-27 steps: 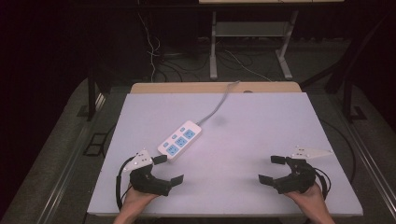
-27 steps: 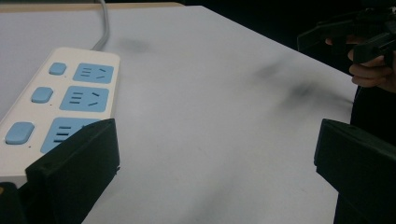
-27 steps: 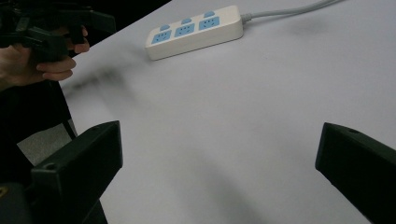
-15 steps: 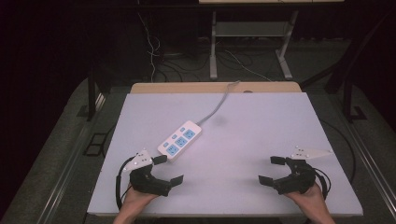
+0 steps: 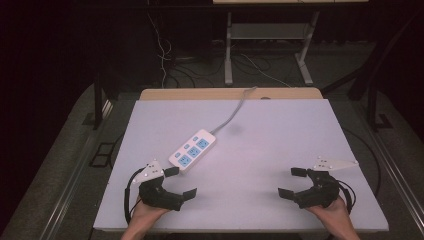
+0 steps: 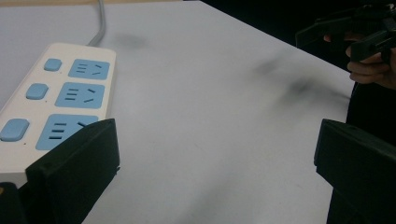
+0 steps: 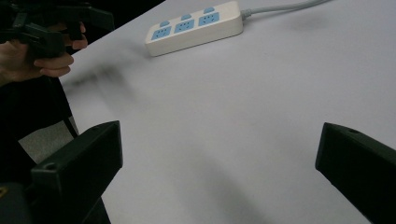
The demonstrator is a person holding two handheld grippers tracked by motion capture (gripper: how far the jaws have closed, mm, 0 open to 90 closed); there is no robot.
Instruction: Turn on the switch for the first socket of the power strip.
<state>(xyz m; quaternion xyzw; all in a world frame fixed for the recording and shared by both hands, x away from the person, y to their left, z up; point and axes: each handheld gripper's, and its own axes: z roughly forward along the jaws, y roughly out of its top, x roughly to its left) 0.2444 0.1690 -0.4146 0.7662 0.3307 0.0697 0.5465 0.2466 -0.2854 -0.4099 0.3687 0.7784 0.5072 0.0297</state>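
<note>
Comparing the high view with the two earlier frames, nothing has shifted: the left gripper and right gripper sit at the same spots near the table's near edge, and the strip has not moved. Both grippers have their jaws spread wide with nothing between them. The strip lies just ahead of the left gripper, close to its upper jaw, and well apart from the right one. By my reading, that stillness means no reach has begun and the work is at its very start.

Seen from the left gripper view, the strip lies at the left jaw, its near end partly behind that jaw; whether they touch I cannot tell. The right gripper shows far off.

From the right gripper view, the jaws frame bare table. The strip lies well ahead, with the left gripper off to the left.
</note>
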